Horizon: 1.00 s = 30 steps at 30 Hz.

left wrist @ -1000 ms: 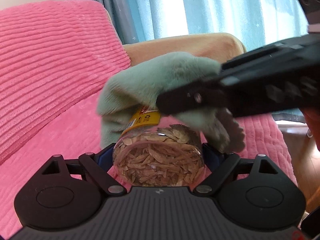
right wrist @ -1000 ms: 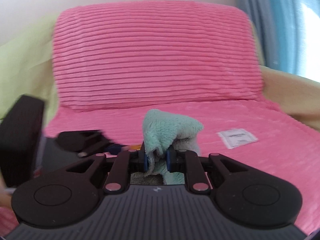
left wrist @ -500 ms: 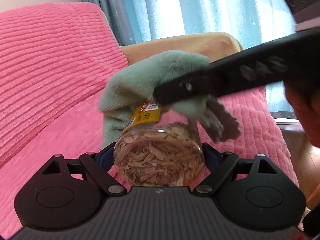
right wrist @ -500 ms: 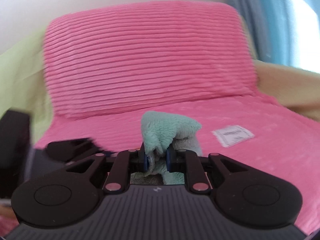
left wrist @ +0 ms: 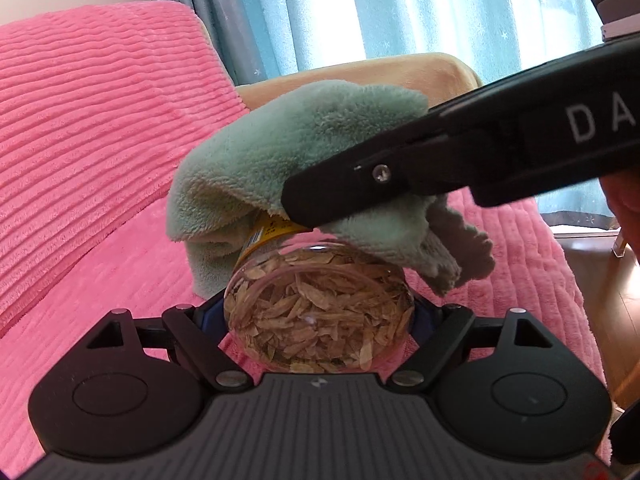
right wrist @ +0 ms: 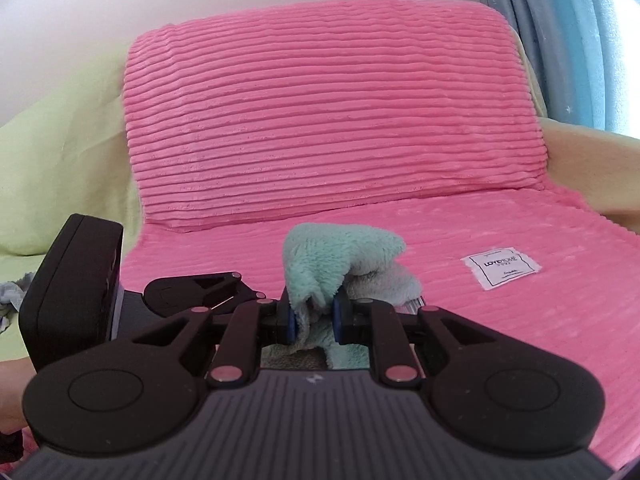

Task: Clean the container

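A clear jar (left wrist: 318, 312) filled with dried flakes, with a yellow label, lies sideways, its bottom facing the left wrist camera. My left gripper (left wrist: 318, 314) is shut on the jar, one finger on each side. A mint-green fluffy cloth (left wrist: 304, 148) drapes over the jar's top and far end. My right gripper (right wrist: 313, 316) is shut on a fold of that cloth (right wrist: 332, 264). In the left wrist view the right gripper's black finger (left wrist: 400, 176) reaches in from the right and presses the cloth onto the jar. The jar's lid end is hidden under the cloth.
All this happens above a pink ribbed sofa cover (right wrist: 480, 320) with a pink backrest cushion (right wrist: 332, 108). A white fabric tag (right wrist: 500, 266) lies on the seat. Blue curtains (left wrist: 400, 12) hang behind a tan armrest (left wrist: 400, 68). Wooden floor (left wrist: 604, 304) shows at right.
The right gripper and the cloth have slid along the jar's top, and the cloth now hangs further over the jar's right side. The left gripper kept the jar held still.
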{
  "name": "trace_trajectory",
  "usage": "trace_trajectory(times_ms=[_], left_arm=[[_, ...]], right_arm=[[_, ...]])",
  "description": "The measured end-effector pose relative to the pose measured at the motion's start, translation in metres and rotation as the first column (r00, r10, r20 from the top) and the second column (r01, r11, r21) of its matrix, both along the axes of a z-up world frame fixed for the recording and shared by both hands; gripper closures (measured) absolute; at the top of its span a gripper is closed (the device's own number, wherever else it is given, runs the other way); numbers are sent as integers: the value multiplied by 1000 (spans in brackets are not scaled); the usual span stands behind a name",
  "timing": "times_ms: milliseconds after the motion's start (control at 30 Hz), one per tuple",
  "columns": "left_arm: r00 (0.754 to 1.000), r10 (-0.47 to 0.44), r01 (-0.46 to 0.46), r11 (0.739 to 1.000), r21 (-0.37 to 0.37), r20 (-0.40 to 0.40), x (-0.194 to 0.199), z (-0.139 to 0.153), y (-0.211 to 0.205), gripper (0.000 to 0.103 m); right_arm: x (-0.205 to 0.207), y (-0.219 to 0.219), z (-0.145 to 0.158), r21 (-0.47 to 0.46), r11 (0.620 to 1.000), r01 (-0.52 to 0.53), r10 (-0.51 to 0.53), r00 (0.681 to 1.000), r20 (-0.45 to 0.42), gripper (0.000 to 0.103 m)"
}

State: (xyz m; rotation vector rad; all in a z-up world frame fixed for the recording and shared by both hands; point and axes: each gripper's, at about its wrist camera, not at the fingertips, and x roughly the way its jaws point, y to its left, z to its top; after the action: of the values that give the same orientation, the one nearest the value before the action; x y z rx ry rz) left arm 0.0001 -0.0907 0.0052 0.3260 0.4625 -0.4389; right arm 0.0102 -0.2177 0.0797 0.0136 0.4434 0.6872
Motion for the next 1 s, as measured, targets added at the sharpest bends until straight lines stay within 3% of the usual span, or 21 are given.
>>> trace_trajectory(times_ms=[267,400,500,633,800,933,1000], left_arm=[[1000,1,-1,1000,1,1,-8,-1,-2,19],[1000,2,-3,1000,-22,-22,-3,1,2,19],[998,-6,0,994,-106,-55,3,5,13,18],[994,-14,-14,967,-253,-107,10,9,29,18],[988,-12,-44,933,-356,-153,16,8,40,18],[993,-12,-23,954,-299,-114,11,8,32,18],[999,-23,16,986,-169,-43,1,7,16,18]], right_arm=[[21,-13,-4,33,992,122,-121,992,-37,89],[17,-9,-5,8,993,122,-122,992,-12,89],[15,-9,-5,3,992,129,-128,992,-9,89],[13,-9,-5,-3,990,138,-138,990,-5,89],[11,-9,-4,-11,989,149,-149,989,1,89],[9,-9,-4,-17,987,158,-158,987,5,89],[13,-10,0,-22,986,164,-164,986,12,89]])
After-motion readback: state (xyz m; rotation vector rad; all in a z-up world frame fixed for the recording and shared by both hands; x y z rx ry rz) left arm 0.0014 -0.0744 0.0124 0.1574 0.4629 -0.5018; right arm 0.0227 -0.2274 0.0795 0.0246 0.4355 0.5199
